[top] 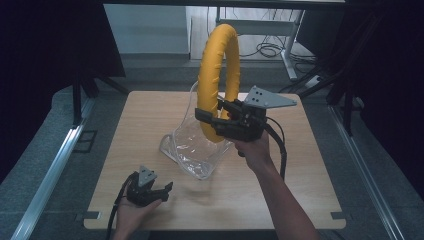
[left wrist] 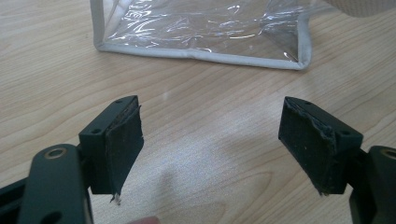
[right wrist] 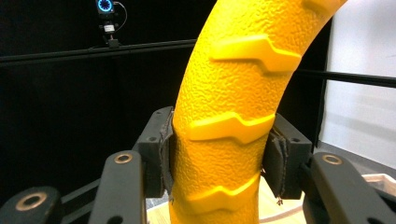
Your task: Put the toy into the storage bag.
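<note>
Squeezing the yellow ring (top: 218, 75) tight, my right gripper (top: 210, 119) holds it upright above the clear bag (top: 192, 145). My left gripper (top: 162, 192) rests wide apart, holding nothing, near the bag on the table (top: 300, 175).

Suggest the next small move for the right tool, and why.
Probably lower the yellow ring further into the clear bag. The right tool clamps the ring upright with its lower end at the bag's mouth, while the left tool rests open on the table.

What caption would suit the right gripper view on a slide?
Right tool clamped on a bumpy yellow ring, held upright against a dark backdrop.
</note>
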`<move>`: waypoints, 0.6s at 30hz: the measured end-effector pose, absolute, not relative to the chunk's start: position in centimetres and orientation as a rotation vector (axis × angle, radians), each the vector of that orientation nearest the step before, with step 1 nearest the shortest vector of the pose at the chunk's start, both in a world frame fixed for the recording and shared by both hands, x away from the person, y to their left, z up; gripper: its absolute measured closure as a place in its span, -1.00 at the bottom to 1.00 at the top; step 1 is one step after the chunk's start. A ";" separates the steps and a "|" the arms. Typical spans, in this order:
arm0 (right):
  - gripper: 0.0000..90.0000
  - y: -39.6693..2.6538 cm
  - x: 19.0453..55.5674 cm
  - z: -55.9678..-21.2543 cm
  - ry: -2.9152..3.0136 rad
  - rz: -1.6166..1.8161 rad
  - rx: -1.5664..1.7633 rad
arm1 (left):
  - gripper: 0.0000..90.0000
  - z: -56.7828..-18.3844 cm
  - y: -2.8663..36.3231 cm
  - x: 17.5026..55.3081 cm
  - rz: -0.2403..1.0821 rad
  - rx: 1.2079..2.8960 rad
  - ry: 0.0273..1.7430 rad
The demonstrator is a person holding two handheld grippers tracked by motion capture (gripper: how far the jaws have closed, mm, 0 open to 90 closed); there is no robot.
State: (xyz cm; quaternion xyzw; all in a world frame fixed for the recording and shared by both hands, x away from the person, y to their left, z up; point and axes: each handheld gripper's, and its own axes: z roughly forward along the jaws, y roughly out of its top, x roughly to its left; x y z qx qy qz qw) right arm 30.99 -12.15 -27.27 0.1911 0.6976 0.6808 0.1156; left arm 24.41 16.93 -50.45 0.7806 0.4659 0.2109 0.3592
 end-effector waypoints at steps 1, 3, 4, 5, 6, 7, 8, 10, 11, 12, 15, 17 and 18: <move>0.11 -11.9 31.0 -27.4 2.046 1.999 0.557 | -0.51 -50.4 16.9 24.4 0.544 2.013 1.202; 0.11 -11.6 31.0 -27.5 2.052 2.005 0.550 | -0.51 -50.5 17.0 24.4 0.544 2.013 1.201; 0.11 -11.4 31.0 -27.6 2.057 2.007 0.547 | -0.51 -50.5 17.0 24.4 0.544 2.013 1.201; 0.11 -11.3 30.9 -27.7 2.061 2.006 0.548 | -0.51 -50.5 17.0 24.4 0.545 2.012 1.201; 0.11 -11.2 30.9 -27.8 2.063 2.013 0.546 | -0.51 -50.5 17.0 24.4 0.544 2.013 1.200; 0.11 -11.0 30.9 -28.0 2.071 2.014 0.544 | -0.51 -50.5 17.0 24.4 0.544 2.013 1.202; 0.11 -11.0 30.9 -28.0 2.071 2.014 0.544 | -0.51 -50.5 17.0 24.4 0.544 2.013 1.202; 0.11 -10.8 30.9 -28.2 2.078 2.014 0.537 | -0.51 -50.5 17.0 24.4 0.544 2.014 1.202; 0.11 -10.6 31.0 -28.5 2.088 2.015 0.540 | -0.51 -50.5 17.0 24.4 0.544 2.013 1.202; 0.11 -10.5 31.0 -28.7 2.091 2.017 0.541 | -0.51 -50.5 17.0 24.4 0.544 2.013 1.202; 0.11 -10.3 31.1 -29.2 2.097 2.022 0.549 | -0.51 -50.5 17.0 24.4 0.544 2.014 1.203; 0.11 -10.1 31.1 -29.6 2.107 2.021 0.551 | -0.51 -50.5 16.9 24.4 0.540 2.016 1.202; 0.11 -10.1 31.1 -29.7 2.112 2.024 0.554 | -0.51 -50.6 16.9 24.4 0.540 2.017 1.201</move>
